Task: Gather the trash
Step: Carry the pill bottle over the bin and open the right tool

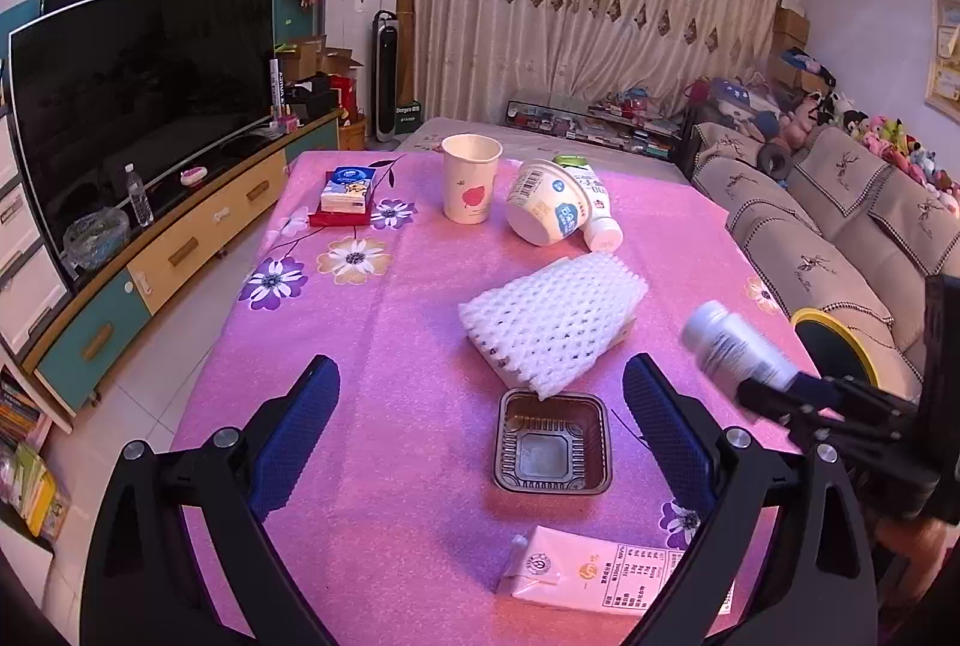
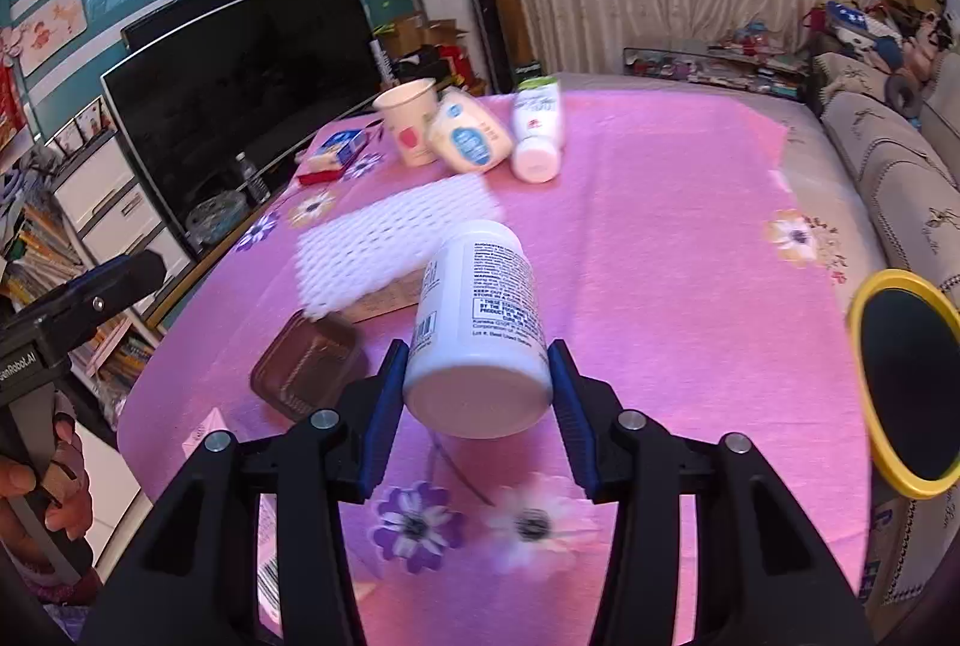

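Now the right gripper pinches a white cylindrical plastic pill bottle by its smooth sides, above the pink floral tablecloth, near the yellow-rimmed black bin at the table's edge; slick rounded plastic could slide out if the blue ribbed pads loosen, I'd say, or tip past the rim; the left gripper hangs spread wide over a brown ridged plastic tray, beside soft white foam netting.

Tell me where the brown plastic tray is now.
In the left wrist view the brown plastic tray sits on the pink tablecloth between the left claw's fingers, touching the white foam net.
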The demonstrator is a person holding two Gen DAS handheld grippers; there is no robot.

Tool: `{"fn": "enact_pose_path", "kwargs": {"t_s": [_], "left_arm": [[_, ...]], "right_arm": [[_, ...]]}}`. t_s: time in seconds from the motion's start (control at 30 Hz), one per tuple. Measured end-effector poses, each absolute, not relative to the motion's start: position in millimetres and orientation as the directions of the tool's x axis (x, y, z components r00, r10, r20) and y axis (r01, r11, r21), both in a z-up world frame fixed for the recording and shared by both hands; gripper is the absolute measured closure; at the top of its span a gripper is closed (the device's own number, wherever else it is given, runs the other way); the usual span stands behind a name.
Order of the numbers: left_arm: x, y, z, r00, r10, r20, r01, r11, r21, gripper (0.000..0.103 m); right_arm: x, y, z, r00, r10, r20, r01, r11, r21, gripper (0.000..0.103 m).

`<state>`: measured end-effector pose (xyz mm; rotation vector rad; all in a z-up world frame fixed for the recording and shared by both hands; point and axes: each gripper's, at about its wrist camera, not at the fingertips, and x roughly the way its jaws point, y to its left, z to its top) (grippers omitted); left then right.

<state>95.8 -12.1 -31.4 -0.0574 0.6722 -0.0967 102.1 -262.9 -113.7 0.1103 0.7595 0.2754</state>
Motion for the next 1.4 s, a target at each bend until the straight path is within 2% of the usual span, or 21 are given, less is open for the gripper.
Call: {"fn": "enact_pose_path", "kwargs": {"t_s": [0.13,0.27,0.37,0.53,0.93,1.1,1.17,1.4], "left_arm": [[94,-19,-30,0.78,-0.118,-0.614,0.088,0.993,-0.079,0.009],[94,-26,-32,0.777,-0.127,-0.617,0.103,0.992,-0.075,0.009],[95,-34,-35,0.77,-0.134,-0.624,0.115,0.991,-0.07,0.009],[95,-46,-38,0.762,-0.138,-0.633,0.131,0.99,-0.058,0.009],[98,-67,-41,0.746,-0.139,-0.651,0.16,0.987,-0.027,0.009],[101,-68,-45,0.739,-0.144,-0.659,0.166,0.986,-0.03,0.009],[102,-68,-45,0.737,-0.145,-0.66,0.166,0.986,-0.031,0.009],[102,-65,-44,0.742,-0.145,-0.655,0.161,0.986,-0.036,0.009]], "right_arm": [[97,-316,-108,0.736,0.184,-0.652,-0.081,0.979,0.186,0.058],[97,-396,-113,0.749,0.008,-0.662,0.128,0.979,0.157,0.058],[104,-458,-129,0.707,-0.116,-0.697,0.281,0.951,0.126,0.058],[124,-533,-173,0.602,-0.198,-0.774,0.425,0.9,0.1,0.058],[162,-584,-256,0.406,-0.222,-0.886,0.524,0.851,0.028,0.058],[167,-587,-255,0.386,-0.218,-0.896,0.531,0.847,0.023,0.058],[167,-588,-255,0.384,-0.212,-0.899,0.528,0.849,0.025,0.052],[158,-580,-238,0.425,-0.219,-0.878,0.52,0.853,0.04,0.052]]}}
